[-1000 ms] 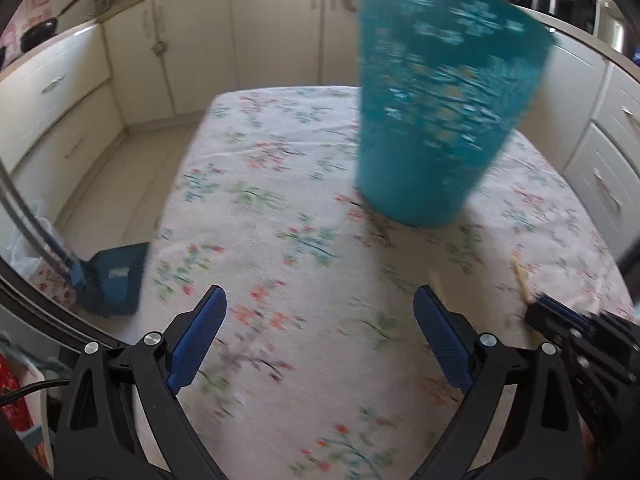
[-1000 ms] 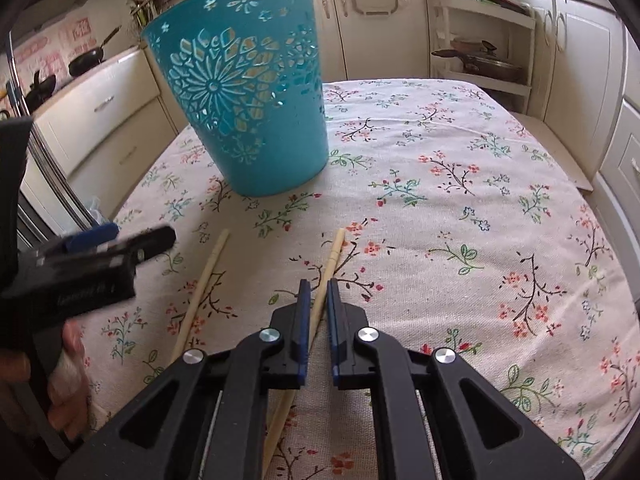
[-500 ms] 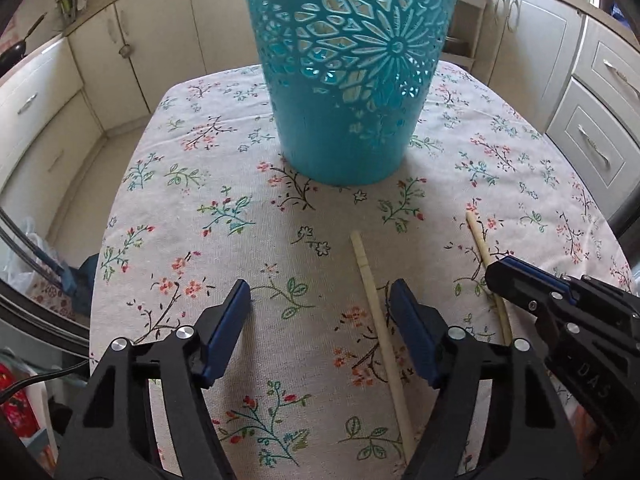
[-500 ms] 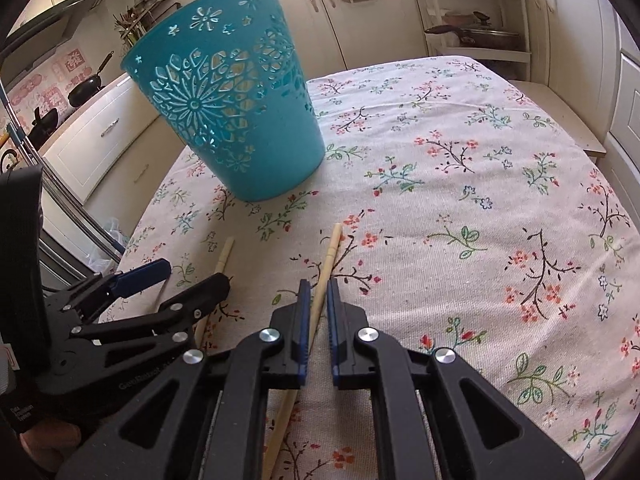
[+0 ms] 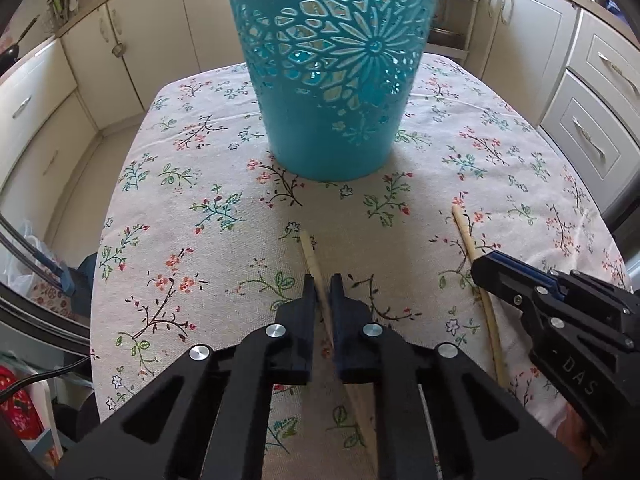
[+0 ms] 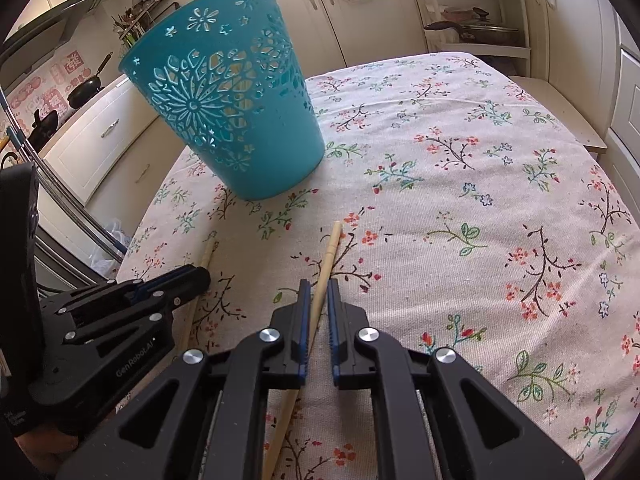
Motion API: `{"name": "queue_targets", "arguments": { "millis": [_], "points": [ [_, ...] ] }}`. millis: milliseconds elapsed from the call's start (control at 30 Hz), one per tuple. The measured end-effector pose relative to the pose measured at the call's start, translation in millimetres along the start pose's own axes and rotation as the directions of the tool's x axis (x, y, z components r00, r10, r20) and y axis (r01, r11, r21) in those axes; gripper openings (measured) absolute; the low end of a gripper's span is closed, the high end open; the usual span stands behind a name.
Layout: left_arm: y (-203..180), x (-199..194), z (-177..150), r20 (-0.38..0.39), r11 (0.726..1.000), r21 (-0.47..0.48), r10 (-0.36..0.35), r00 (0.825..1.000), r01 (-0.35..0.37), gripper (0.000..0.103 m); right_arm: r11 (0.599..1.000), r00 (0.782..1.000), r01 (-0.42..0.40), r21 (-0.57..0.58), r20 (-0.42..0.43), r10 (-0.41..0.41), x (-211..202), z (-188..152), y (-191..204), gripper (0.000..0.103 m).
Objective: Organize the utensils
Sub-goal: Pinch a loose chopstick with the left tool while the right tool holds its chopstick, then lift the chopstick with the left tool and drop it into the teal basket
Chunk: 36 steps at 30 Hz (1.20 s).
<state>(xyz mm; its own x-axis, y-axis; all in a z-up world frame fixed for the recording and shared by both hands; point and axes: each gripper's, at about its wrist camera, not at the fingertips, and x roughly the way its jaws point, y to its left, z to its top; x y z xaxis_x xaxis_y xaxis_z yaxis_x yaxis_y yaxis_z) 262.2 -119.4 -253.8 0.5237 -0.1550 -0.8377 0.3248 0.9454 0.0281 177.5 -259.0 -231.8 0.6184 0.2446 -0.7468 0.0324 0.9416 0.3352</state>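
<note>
Two pale wooden chopsticks lie on the flowered tablecloth [image 5: 180,216] in front of a teal cut-out basket [image 5: 328,120] that stands upright. In the left wrist view my left gripper [image 5: 321,280] is closing its jaws on the left chopstick [image 5: 309,250], and the pads press its sides. My right gripper [image 6: 318,284] is shut on the right chopstick [image 6: 332,242], whose tip points toward the basket [image 6: 248,128]. Each gripper shows in the other's view: the right gripper [image 5: 480,268] over its chopstick [image 5: 464,228], the left gripper [image 6: 200,276] over its chopstick [image 6: 207,254].
Cream kitchen cabinets [image 5: 592,92] surround the table on all sides. A shelf with a lidded pan [image 6: 472,28] stands behind the table at the far right. A black pan [image 6: 86,88] rests on the left counter. The cloth [image 6: 480,160] to the right of the basket is bare.
My left gripper swung toward the basket, came down over the left chopstick and closed from wide open onto it. The right gripper stayed shut on its chopstick and barely moved.
</note>
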Motion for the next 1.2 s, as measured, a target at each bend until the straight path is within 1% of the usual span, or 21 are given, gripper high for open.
{"name": "queue_targets", "arguments": {
  "millis": [267, 633, 767, 900, 1100, 1200],
  "points": [
    [-1.6, 0.9, -0.9, 0.012, 1.000, 0.009, 0.007, 1.000, -0.007, 0.008, 1.000, 1.000, 0.016, -0.017, 0.008, -0.016, 1.6, 1.2, 2.6, 0.009],
    [-3.8, 0.1, -3.7, 0.043, 0.999, 0.048, -0.011, 0.999, 0.009, 0.006, 0.996, 0.998, 0.058, -0.064, 0.035, -0.056, 5.8, 2.3, 9.6, 0.009],
    [-0.7, 0.4, -2.1, 0.035, 0.999, 0.039, -0.030, 0.999, 0.028, 0.005, 0.993, 0.996, 0.079, -0.088, 0.047, -0.075, 7.3, 2.9, 13.8, 0.009],
    [0.5, -1.0, -2.2, 0.025, 0.999, 0.033, -0.040, 0.999, 0.039, 0.005, 0.992, 0.996, 0.081, -0.092, 0.049, -0.077, 6.9, 2.5, 13.4, 0.010],
    [3.0, -12.0, -5.1, 0.030, 0.998, 0.028, -0.053, 0.998, 0.052, 0.005, 0.992, 0.996, 0.083, -0.093, 0.049, -0.079, 6.9, 2.1, 13.6, 0.010],
    [9.6, -27.4, -1.3, 0.052, 0.997, 0.004, -0.081, 0.995, 0.081, 0.005, 0.992, 0.996, 0.084, -0.094, 0.049, -0.080, 6.8, 1.9, 14.2, 0.009]
  ]
}}
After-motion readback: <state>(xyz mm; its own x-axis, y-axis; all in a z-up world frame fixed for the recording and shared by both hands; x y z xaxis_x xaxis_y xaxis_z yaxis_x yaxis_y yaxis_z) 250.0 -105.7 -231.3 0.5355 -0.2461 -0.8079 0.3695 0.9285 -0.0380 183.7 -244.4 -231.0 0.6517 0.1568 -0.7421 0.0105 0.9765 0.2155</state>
